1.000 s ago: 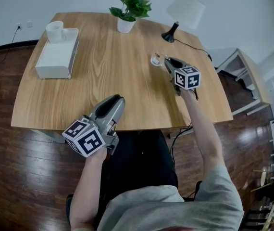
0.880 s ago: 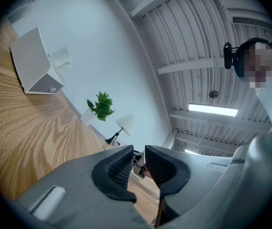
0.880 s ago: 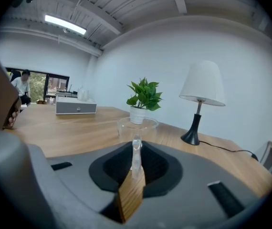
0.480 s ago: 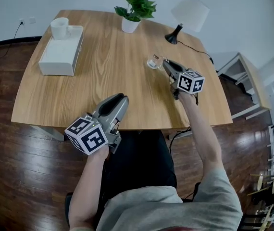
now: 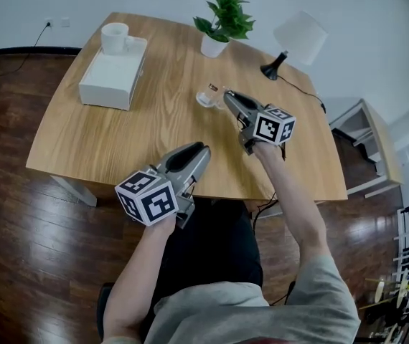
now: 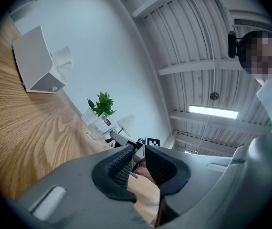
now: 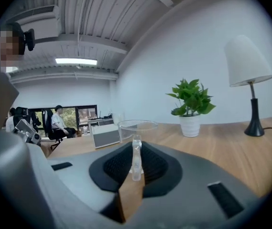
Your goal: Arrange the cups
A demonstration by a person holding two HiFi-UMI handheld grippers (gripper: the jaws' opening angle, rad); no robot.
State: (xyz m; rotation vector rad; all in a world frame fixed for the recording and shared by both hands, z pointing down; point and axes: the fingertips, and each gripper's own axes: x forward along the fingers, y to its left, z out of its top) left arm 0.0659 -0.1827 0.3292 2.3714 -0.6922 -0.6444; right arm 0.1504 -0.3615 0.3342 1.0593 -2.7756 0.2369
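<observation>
1. Nearest me, the left gripper [image 5: 201, 150] was at the table [image 5: 97, 138] edge, jaws a little parted with nothing between them.
2. Mid-table, the right gripper [image 5: 224, 96] was clenched on the handle of the glass cup [image 5: 206, 97].
3. Farthest off, a white cup [image 5: 114, 37] stood on a white box [image 5: 111, 77].

the left arm [image 5: 141, 267] is bent close to the body, its left gripper [image 5: 200, 150] pointing forward, jaws a narrow gap apart with nothing between. the right arm [image 5: 290, 199] reaches farther out, and the right gripper [image 5: 224, 96] is clamped on a glass cup's [image 5: 206, 98] handle.
</observation>
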